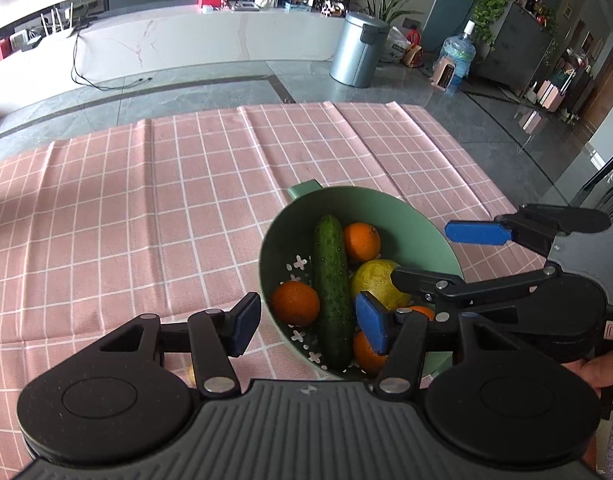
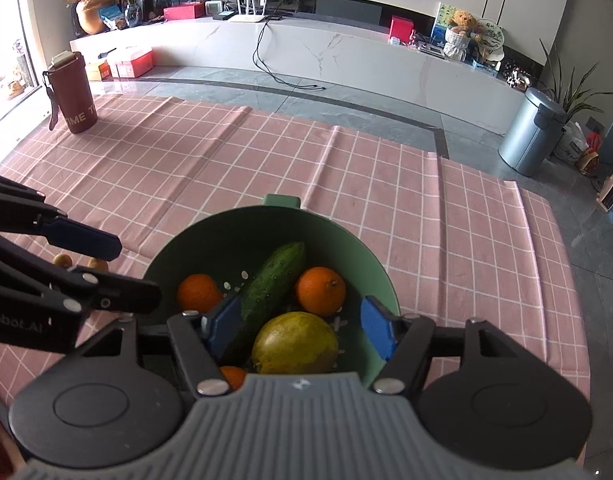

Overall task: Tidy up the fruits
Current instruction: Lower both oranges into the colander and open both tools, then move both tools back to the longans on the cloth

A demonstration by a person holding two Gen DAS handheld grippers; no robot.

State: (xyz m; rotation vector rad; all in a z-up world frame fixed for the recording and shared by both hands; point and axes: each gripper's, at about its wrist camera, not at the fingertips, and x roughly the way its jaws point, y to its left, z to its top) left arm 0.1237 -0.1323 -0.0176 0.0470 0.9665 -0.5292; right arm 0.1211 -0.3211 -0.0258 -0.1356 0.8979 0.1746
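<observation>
Both my tongs, left [image 1: 304,322] and right [image 2: 302,328], hang wide and empty over the bowl [image 2: 372,276] of fruit on the counter; dipping carelessly could tip it.

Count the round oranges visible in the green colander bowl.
4. One orange sits at the far side right of the dark green cucumber, one left of it, and two near ones lie partly behind the gripper; more may be hidden.
</observation>
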